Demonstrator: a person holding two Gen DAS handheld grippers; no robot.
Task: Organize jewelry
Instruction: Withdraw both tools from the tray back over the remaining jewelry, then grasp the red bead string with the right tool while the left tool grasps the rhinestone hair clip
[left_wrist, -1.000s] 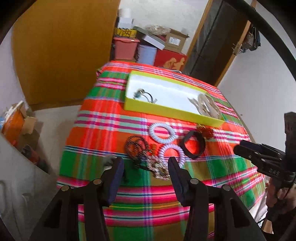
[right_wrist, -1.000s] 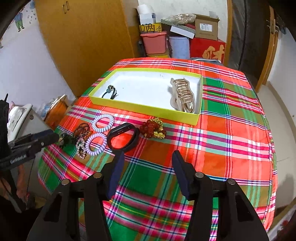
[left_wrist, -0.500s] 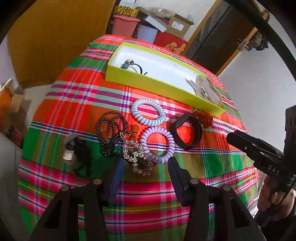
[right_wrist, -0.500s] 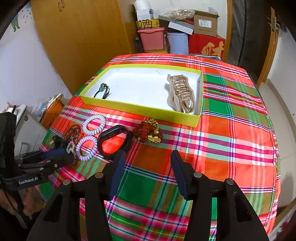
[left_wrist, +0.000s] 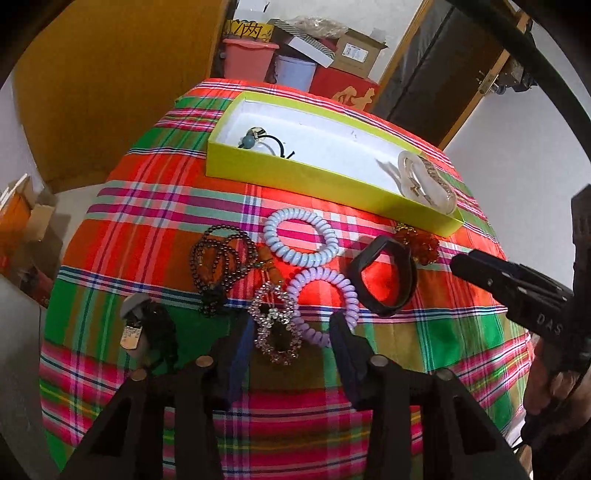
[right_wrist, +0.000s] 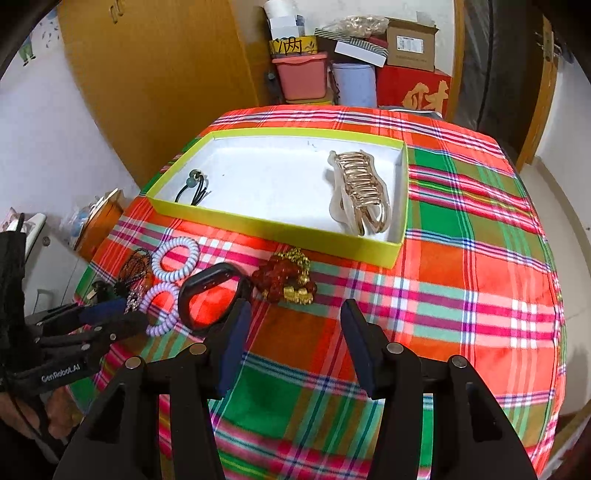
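Observation:
A yellow-green box (left_wrist: 295, 175) (right_wrist: 273, 223) with a white floor holds a black hair tie (left_wrist: 275, 142) (right_wrist: 195, 186) and a gold claw clip (left_wrist: 424, 181) (right_wrist: 364, 188). On the plaid cloth lie a rhinestone piece (left_wrist: 275, 326), a lilac coil tie (left_wrist: 325, 295) (right_wrist: 162, 306), a pale blue coil tie (left_wrist: 301, 236) (right_wrist: 175, 258), a dark bead strand (left_wrist: 221, 258), a black band (left_wrist: 384, 280) (right_wrist: 210, 295) and a red-gold bead ornament (left_wrist: 419, 243) (right_wrist: 286, 277). My left gripper (left_wrist: 291, 354) (right_wrist: 122, 317) is open, low over the rhinestone piece. My right gripper (right_wrist: 291, 350) (left_wrist: 458, 264) is open above the cloth, near the ornament.
A dog tag on a dark cord (left_wrist: 138, 328) lies near the cloth's left edge. Boxes and tubs (right_wrist: 332, 62) are stacked behind the table beside a wooden wardrobe (right_wrist: 155, 74). The table edge drops away at left and front.
My left gripper has moved forward and down toward the jewelry pile, so the rhinestone piece now sits between its fingers. The right gripper has edged slightly closer to the table.

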